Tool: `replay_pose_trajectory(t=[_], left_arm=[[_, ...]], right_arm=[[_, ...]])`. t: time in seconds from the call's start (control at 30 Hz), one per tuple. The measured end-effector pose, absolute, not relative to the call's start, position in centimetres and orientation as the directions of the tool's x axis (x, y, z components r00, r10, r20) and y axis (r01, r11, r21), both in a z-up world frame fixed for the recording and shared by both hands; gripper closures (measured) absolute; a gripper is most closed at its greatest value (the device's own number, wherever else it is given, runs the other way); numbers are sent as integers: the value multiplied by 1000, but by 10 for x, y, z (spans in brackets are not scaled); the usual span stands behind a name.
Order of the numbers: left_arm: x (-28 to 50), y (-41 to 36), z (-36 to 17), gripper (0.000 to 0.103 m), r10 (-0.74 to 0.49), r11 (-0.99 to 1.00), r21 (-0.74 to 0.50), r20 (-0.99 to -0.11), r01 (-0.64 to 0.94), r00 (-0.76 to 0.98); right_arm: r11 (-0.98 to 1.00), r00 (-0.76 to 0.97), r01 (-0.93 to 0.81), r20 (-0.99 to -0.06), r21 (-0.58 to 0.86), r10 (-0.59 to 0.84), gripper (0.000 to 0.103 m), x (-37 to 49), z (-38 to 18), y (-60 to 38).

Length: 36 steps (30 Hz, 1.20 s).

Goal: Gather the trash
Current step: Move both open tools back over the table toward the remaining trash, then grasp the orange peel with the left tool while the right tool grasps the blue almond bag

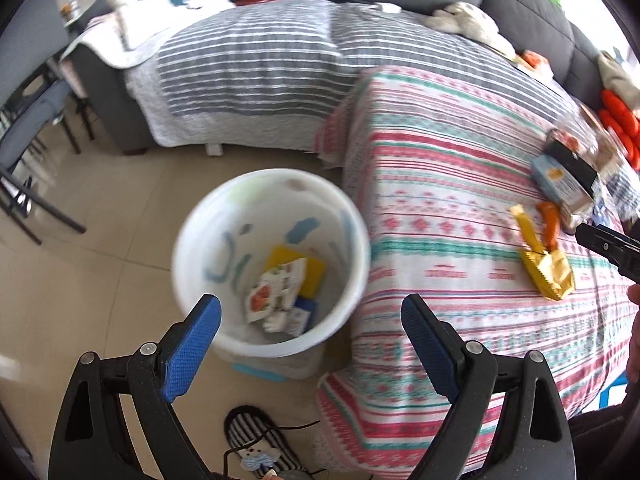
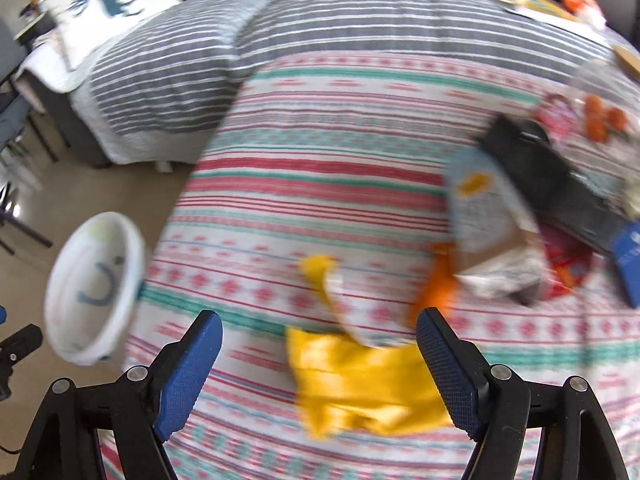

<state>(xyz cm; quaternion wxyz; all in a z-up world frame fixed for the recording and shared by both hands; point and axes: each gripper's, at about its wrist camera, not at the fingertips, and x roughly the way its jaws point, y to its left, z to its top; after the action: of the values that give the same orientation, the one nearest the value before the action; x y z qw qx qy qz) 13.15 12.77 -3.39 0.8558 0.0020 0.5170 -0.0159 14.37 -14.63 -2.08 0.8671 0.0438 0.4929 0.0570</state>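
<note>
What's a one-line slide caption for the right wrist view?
Open right gripper hovers over a yellow wrapper on the striped cloth, white bin at left.

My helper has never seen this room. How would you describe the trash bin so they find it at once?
Start at the low table draped in a pink, green and white patterned cloth. On the tiled floor beside its corner stands the trash bin, a round white bucket with blue markings inside. Nothing else there is an open container, and wrappers already lie in its bottom.

The right gripper (image 2: 318, 334) is held wide open above a yellow wrapper (image 2: 360, 388) lying on the striped blanket (image 2: 320, 184); a white bin (image 2: 94, 292) is seen at left.
</note>
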Motion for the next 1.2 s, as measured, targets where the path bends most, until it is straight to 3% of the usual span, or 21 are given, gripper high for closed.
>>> replay_pose_trajectory(t=[0.87, 1.2], left_arm=[[169, -96, -44, 11, -231, 943, -100, -884, 319, 407], [193, -143, -77, 45, -316, 904, -167, -882, 395, 351]], right_arm=[[960, 494, 251, -869, 128, -13, 18, 105, -41, -358], [926, 496, 348, -867, 148, -47, 18, 117, -50, -419]])
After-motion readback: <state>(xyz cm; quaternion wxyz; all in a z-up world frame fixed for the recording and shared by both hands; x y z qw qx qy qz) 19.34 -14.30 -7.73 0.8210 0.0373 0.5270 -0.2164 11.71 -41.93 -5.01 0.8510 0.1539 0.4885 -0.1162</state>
